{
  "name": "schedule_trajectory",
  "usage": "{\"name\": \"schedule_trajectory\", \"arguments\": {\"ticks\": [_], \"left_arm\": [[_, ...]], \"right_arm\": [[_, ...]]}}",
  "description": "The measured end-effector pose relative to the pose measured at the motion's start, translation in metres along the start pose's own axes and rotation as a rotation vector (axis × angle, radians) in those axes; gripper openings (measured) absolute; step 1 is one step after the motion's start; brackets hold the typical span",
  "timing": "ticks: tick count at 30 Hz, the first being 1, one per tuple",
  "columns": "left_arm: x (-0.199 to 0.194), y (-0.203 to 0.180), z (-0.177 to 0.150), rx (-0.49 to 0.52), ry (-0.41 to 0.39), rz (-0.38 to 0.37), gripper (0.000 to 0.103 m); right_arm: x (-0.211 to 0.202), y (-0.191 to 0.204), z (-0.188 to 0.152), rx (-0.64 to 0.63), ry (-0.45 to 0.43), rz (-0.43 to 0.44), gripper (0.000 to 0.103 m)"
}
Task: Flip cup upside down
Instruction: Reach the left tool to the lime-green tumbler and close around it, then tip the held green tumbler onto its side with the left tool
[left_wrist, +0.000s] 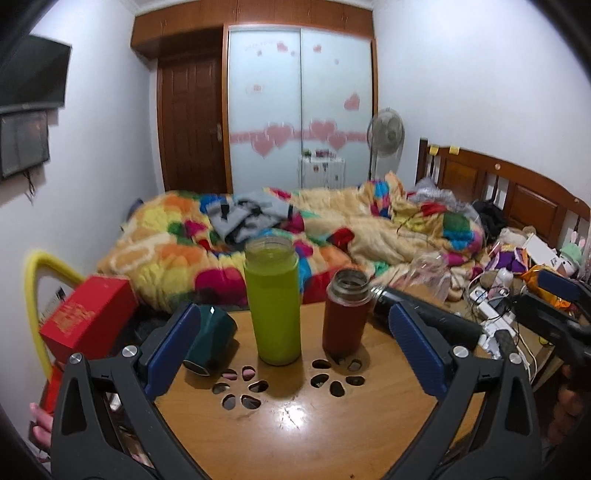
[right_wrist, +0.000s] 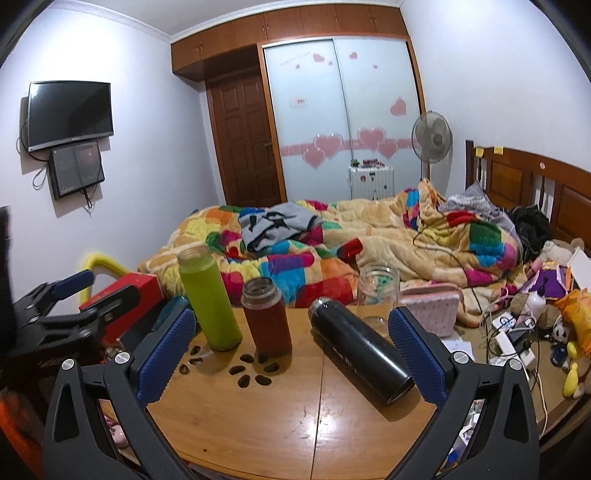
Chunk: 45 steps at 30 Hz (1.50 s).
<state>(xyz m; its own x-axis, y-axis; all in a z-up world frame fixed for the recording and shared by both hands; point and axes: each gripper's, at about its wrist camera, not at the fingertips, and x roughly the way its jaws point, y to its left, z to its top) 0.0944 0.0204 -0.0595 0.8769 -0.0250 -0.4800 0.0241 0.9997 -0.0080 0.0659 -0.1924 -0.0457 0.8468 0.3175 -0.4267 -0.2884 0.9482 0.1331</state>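
Presently the black flask lies on its side between the open right gripper fingers, axis slanting away leftward; left gripper also open.

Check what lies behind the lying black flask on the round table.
Behind the black metal flask stands a clear glass jar, upright and apparently empty. Its base is partly covered by the flask.

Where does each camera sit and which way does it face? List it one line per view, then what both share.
Left wrist: rides the left tongs, open, facing across the wooden table toward the bed; the right tongs show at right.
Right wrist: rides the right tongs, open around the lying black flask; the left tongs show at left.
Shared: green bottle, brown bottle, flask.
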Motion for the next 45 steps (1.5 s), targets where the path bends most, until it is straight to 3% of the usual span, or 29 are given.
{"name": "schedule_trajectory", "arguments": {"ticks": [7, 10, 13, 18, 22, 27, 34, 42, 45], "left_arm": [[0.102, 0.022, 0.001, -0.038, 0.132, -0.001, 0.101], [0.132, 0.030, 0.002, -0.065, 0.180, -0.002, 0.076], [0.147, 0.038, 0.003, -0.116, 0.211, -0.049, 0.064], [0.140, 0.028, 0.001, -0.073, 0.192, -0.033, 0.063], [0.124, 0.028, -0.004, -0.065, 0.219, -0.081, 0.063], [0.092, 0.024, -0.014, -0.077, 0.280, -0.181, 0.063], [0.058, -0.002, -0.027, -0.095, 0.375, -0.378, 0.063], [0.052, -0.006, -0.034, -0.203, 0.449, -0.525, 0.063], [0.056, 0.003, -0.038, -0.280, 0.478, -0.576, 0.063]], "right_arm": [[0.030, -0.013, -0.014, 0.004, 0.071, 0.000, 0.103], [0.042, -0.017, -0.021, 0.006, 0.100, -0.003, 0.103], [0.053, -0.021, -0.027, 0.008, 0.131, 0.001, 0.103], [0.068, -0.020, -0.039, -0.008, 0.174, 0.012, 0.103], [0.076, -0.015, -0.048, -0.033, 0.207, 0.047, 0.103], [0.078, -0.003, -0.061, -0.076, 0.231, 0.131, 0.103], [0.082, 0.017, -0.088, -0.165, 0.285, 0.236, 0.103], [0.097, 0.028, -0.111, -0.199, 0.333, 0.314, 0.102], [0.106, 0.028, -0.115, -0.192, 0.359, 0.335, 0.085]]}}
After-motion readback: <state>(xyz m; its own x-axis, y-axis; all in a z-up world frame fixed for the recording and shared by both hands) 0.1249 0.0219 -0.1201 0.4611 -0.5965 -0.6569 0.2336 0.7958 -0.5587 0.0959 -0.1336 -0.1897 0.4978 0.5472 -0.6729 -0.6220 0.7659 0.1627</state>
